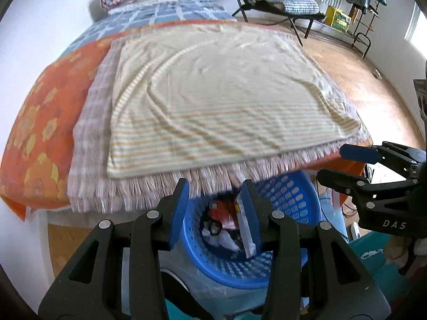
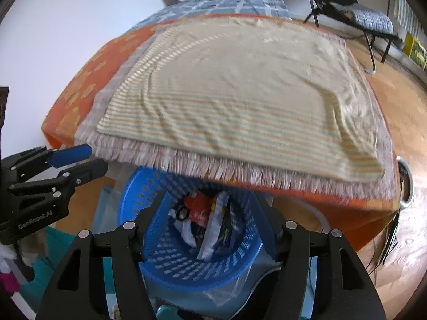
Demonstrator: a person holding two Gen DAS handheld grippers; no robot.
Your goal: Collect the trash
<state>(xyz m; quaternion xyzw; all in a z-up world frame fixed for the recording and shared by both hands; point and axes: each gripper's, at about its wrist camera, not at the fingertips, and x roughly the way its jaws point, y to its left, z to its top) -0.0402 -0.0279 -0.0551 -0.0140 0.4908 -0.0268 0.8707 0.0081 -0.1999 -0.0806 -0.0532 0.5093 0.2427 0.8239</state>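
A blue perforated basket (image 1: 288,208) stands on the floor at the foot of the bed and holds several pieces of trash: a red and white wrapper (image 1: 222,214) and a white packet (image 1: 246,237). The basket also shows in the right wrist view (image 2: 162,253) with the same wrappers (image 2: 198,209). My left gripper (image 1: 216,208) is open and empty just above the basket. My right gripper (image 2: 210,221) is open and empty above the basket too. Each gripper shows at the edge of the other's view, the right gripper (image 1: 336,164) and the left gripper (image 2: 93,160).
A bed with an orange flowered sheet (image 1: 40,133), a fringed blanket (image 1: 90,133) and a striped cream towel (image 1: 213,101) fills the middle. A black folding chair (image 1: 277,0) and a clothes rack (image 1: 357,5) stand at the back right on the wooden floor.
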